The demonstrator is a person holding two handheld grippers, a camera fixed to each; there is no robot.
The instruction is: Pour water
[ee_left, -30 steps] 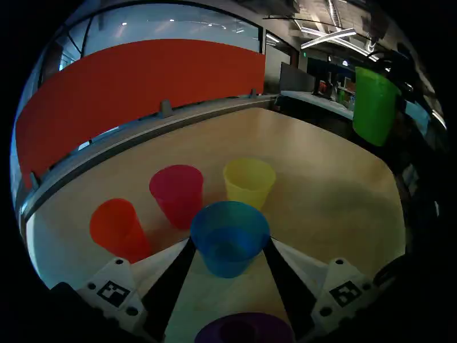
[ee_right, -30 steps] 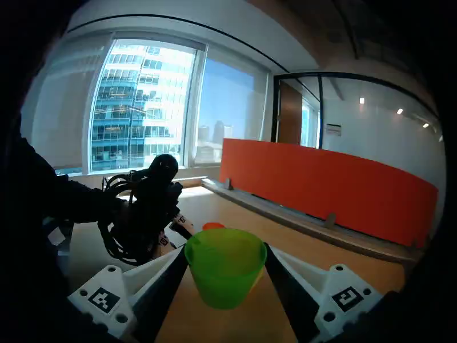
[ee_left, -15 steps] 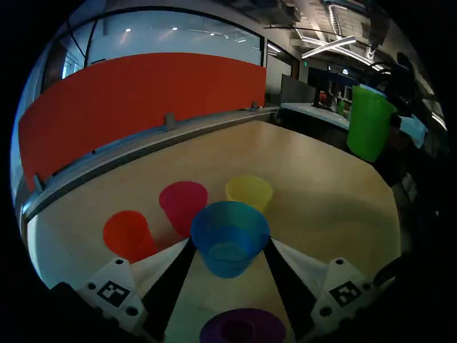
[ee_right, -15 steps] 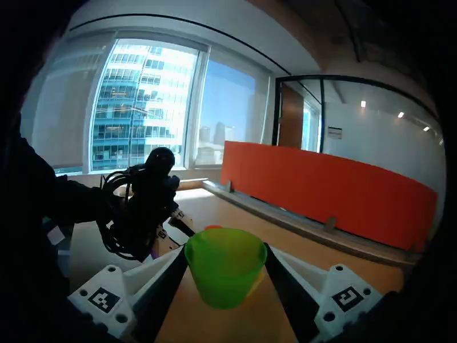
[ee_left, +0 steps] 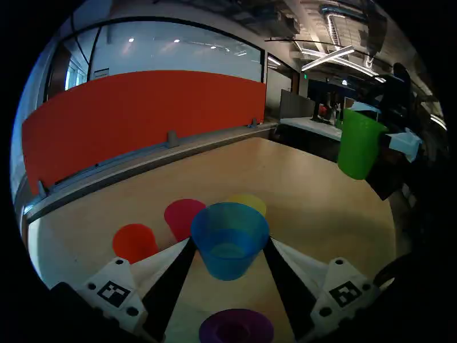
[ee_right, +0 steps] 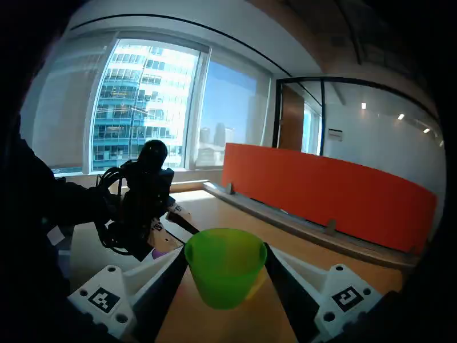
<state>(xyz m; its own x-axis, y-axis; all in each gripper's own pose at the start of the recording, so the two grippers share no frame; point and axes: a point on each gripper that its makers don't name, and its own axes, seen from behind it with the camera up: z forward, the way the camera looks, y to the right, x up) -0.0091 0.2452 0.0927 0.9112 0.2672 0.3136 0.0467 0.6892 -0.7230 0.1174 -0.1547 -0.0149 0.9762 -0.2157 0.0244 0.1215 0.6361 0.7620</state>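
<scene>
My left gripper is shut on a blue cup with some water in it, held upright above the wooden table. Behind it stand an orange cup, a red cup and a yellow cup. A purple cup sits just below the fingers. My right gripper is shut on a green cup, upright; that green cup also hangs at the right in the left gripper view. The left gripper and a dark sleeve appear at the left in the right gripper view.
An orange partition runs along the table's far edge, with a grey rail below it. Large windows lie beyond the table. More desks stand at the back right.
The left gripper has risen with the blue cup, so the table cups sit lower and smaller. The green cup has dropped and come closer in the left gripper view.
</scene>
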